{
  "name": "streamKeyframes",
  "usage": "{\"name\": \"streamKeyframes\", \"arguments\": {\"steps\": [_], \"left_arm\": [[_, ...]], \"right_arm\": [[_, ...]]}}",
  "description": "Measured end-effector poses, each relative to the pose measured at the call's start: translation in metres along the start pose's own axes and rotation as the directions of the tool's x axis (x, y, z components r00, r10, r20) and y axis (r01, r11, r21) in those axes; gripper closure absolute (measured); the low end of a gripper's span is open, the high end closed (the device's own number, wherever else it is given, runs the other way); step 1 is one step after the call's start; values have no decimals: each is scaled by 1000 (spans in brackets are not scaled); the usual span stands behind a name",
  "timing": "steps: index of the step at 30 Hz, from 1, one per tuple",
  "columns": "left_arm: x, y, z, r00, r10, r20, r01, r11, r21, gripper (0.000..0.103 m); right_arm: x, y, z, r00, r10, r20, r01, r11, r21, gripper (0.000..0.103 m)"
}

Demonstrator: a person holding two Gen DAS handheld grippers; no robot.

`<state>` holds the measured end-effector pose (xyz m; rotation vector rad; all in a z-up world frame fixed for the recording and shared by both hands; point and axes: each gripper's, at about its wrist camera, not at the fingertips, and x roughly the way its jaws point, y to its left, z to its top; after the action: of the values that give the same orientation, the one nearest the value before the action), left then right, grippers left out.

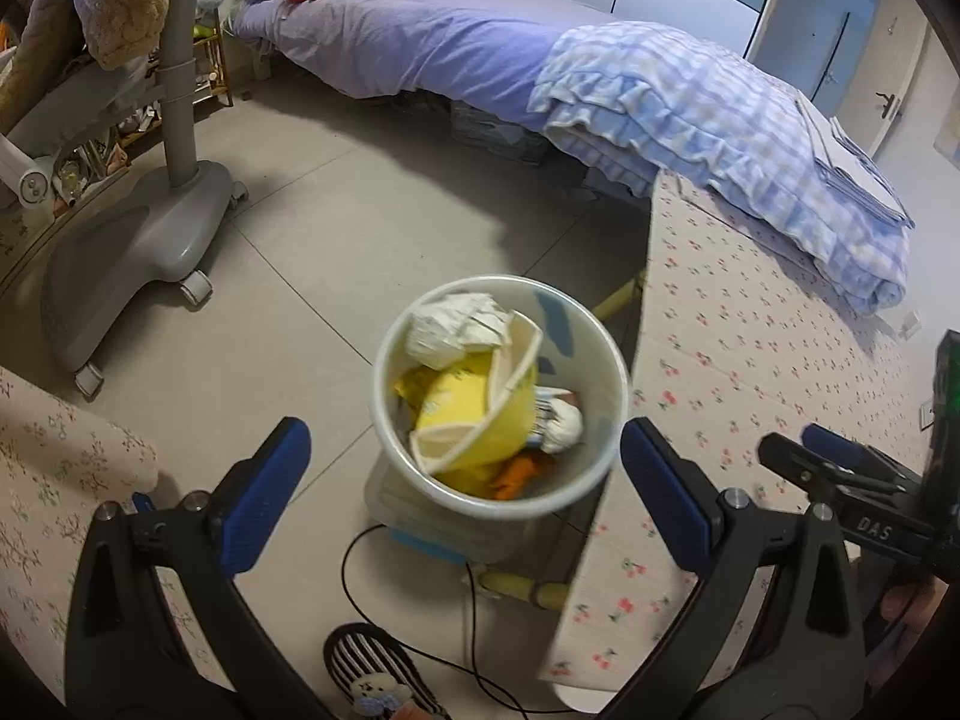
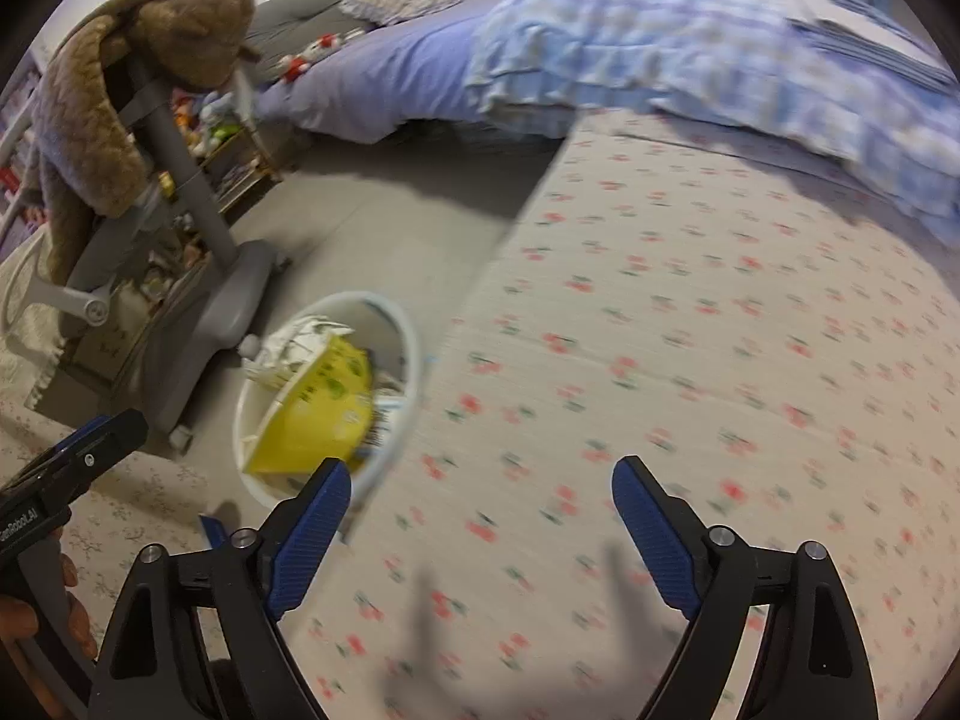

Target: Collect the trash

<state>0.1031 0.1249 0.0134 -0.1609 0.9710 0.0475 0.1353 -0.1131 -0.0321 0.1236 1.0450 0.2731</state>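
Observation:
A white round trash bin [image 1: 600, 354] stands on the floor beside the table edge. It holds a yellow paper carton [image 1: 474, 420], crumpled white paper [image 1: 450, 330] and an orange scrap [image 1: 516, 474]. My left gripper [image 1: 465, 492] is open and empty, hovering above the bin. My right gripper [image 2: 480, 534] is open and empty above the flowered tablecloth [image 2: 690, 330]; it also shows at the right of the left wrist view [image 1: 840, 462]. The bin [image 2: 414, 348] with the yellow carton [image 2: 318, 414] lies left of it. The left gripper shows at the left edge of the right wrist view [image 2: 78, 450].
A grey wheeled chair base [image 1: 138, 240] stands on the tiled floor at left, with a brown plush toy [image 2: 138, 90] draped over it. A bed with a purple sheet [image 1: 420, 42] and blue checked quilt [image 1: 720, 120] is behind. A black cable [image 1: 408, 630] and striped slipper [image 1: 372, 672] lie below the bin.

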Motion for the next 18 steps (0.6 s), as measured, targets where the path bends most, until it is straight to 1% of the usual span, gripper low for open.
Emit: {"name": "streamKeyframes", "arguments": {"steps": [4, 7, 10, 12, 16, 18], "left_arm": [[-6, -23, -14, 1000, -4, 2, 4, 999, 33, 1], [-10, -39, -26, 1000, 0, -2, 0, 998, 64, 1], [-14, -52, -41, 1000, -6, -12, 7, 996, 85, 1], [-18, -60, -51, 1000, -5, -10, 6, 996, 92, 1], [-28, -74, -71, 1000, 8, 23, -10, 995, 103, 1], [-32, -80, -80, 999, 20, 44, -24, 993, 115, 1]], "right_arm": [[-26, -18, -15, 999, -41, 15, 41, 999, 31, 8], [-49, -30, -31, 995, -88, 49, 86, 996, 33, 6], [-71, -42, -51, 982, -158, 104, 155, 987, 38, 5], [-80, -48, -62, 975, -182, 124, 177, 983, 45, 5], [-100, -61, -89, 958, -231, 171, 222, 972, 72, 5], [-107, -66, -101, 944, -263, 197, 250, 964, 90, 5]]}}
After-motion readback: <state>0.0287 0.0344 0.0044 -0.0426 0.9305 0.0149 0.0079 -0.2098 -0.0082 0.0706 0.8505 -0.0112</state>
